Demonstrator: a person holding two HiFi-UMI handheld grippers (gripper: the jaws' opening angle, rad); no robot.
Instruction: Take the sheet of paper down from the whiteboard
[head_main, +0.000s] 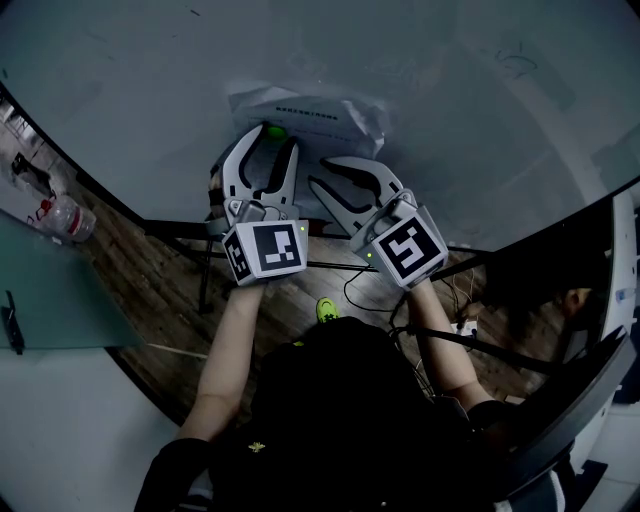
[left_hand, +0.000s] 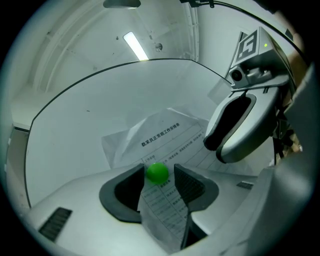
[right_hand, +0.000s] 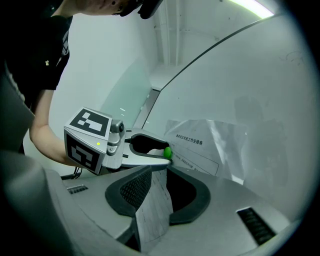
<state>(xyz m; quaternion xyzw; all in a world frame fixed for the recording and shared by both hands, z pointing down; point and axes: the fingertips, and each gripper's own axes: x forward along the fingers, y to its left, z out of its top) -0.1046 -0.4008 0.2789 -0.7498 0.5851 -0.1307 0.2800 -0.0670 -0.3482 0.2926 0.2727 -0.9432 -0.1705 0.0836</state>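
The head view takes in the whole setting: the whiteboard (head_main: 450, 90) rises ahead, and the sheet of paper (head_main: 320, 112) hangs crumpled near its lower edge, pinned by a small green magnet (head_main: 272, 131). Both grippers point at the sheet side by side. The left gripper (head_main: 271, 140) is at the magnet and the right gripper (head_main: 320, 173) is just beside and below it.

The left gripper view shows what the head view cannot. The jaws stand apart with the magnet between their tips, close to one jaw and clear of the other, so the gripper is released. A fold of the printed sheet runs back between the jaws toward the camera.

The right gripper view shows that gripper released as well, with its jaws apart. A flap of the sheet stands upright between them and leans against the ribbed pad (right_hand: 134, 187) on the left of that view, with a dark gap on the other side.

The sheet's upper part lies flat on the board and its lower part bulges away from it. Bare board spreads wide above and to both sides of the sheet. Below the board's edge is wooden floor (head_main: 170, 290).
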